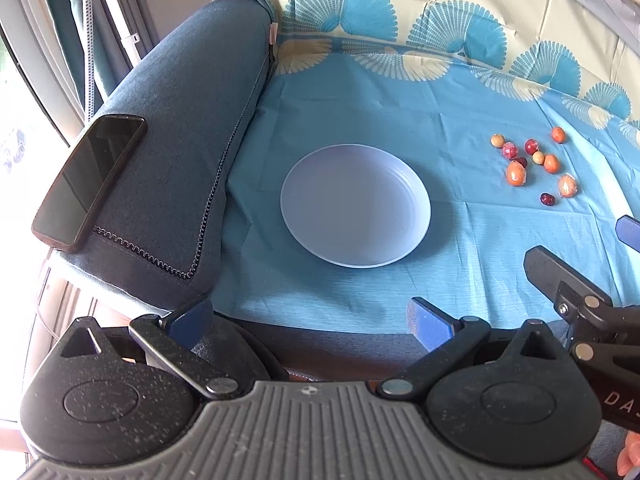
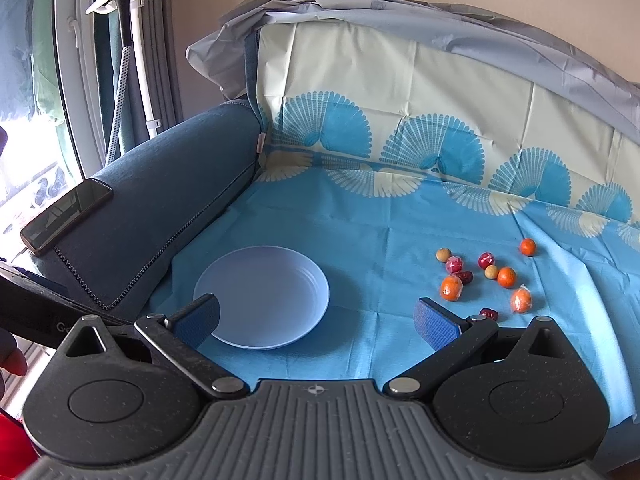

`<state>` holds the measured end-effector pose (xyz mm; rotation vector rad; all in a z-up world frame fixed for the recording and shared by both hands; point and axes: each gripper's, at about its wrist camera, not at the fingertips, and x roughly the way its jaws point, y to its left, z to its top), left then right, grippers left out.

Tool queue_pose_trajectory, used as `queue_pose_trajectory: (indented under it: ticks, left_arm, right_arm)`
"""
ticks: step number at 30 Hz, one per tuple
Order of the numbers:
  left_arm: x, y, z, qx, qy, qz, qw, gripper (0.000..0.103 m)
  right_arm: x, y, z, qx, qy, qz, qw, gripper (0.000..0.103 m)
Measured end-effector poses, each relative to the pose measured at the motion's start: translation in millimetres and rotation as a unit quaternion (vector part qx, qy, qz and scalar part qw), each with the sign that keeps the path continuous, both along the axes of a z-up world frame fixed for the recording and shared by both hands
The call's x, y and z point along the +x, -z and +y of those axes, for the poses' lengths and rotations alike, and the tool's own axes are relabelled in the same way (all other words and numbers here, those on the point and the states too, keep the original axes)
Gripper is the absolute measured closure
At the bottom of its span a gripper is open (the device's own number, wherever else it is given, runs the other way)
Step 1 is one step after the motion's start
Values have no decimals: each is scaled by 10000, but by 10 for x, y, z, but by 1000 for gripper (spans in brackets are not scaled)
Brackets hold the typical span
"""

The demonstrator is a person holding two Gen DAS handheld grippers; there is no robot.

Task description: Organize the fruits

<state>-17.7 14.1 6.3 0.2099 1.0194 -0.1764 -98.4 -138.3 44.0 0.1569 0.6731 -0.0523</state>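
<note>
Both grippers hang with jaws spread wide and nothing between the blue pads: the right gripper [image 2: 316, 320] over the near edge of the light blue fan-patterned cloth [image 2: 380, 240], the left gripper [image 1: 310, 320] at the same near edge, closer to the dark blue upholstered armrest [image 1: 180, 152]. Ahead and to the left of the right jaws lies the round pale lavender plastic plate [image 2: 262, 298], bare of fruit; ahead and to the right lies the loose cluster of small orange, red and tan fruits [image 2: 486, 280], toward the right side of the cloth, well apart from the plate. The nearest piece, a dark red fruit [image 2: 489, 313], sits just beyond the right pad. The right gripper is judged nearer. A black phone [image 1: 90, 180] rests on the armrest.
</note>
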Motion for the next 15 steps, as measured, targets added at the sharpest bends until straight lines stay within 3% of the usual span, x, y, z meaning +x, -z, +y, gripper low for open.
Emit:
queue_pose_trajectory:
  ticks: [8, 15]
  left_arm:
    - [-36, 3, -44, 105, 21, -67, 9999, 0]
    - [-48, 2, -44, 141, 21, -95, 9999, 0]
  right_arm:
    - [-14, 8, -14, -210, 11, -44, 9998, 1]
    - [-16, 2, -16, -83, 14, 7, 10000, 0]
